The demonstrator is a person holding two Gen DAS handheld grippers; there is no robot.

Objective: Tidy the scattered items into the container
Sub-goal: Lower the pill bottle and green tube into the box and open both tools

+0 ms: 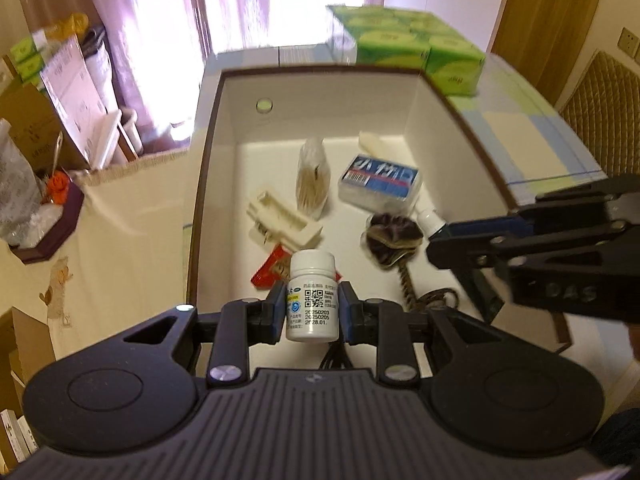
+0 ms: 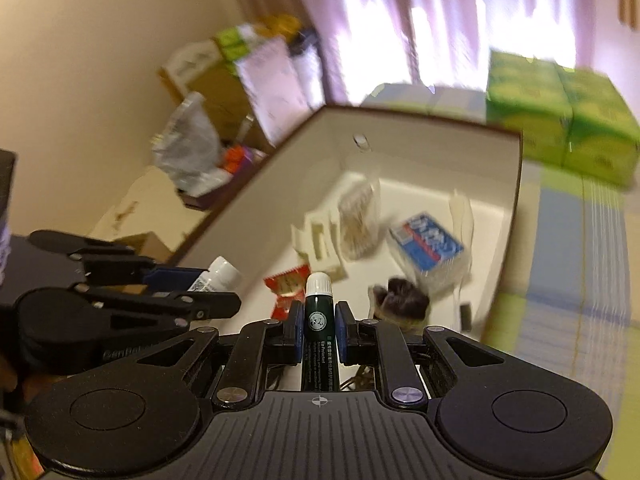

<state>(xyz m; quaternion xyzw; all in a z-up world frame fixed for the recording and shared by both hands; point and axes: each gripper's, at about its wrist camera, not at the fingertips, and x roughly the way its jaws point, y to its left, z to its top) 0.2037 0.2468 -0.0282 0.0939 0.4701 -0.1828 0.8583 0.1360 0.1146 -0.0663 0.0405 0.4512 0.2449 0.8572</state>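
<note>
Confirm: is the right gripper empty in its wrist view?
No, the right gripper is shut on a dark green lip balm tube with a white cap.

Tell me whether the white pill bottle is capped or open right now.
Capped. The white pill bottle has its white lid seated on top, held between the left gripper fingers above the container.

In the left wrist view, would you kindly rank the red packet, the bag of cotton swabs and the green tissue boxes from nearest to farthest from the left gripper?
1. Red packet, on the box floor just beyond the left gripper.
2. Bag of cotton swabs, mid-box.
3. Green tissue boxes, behind the box's far wall.
</note>
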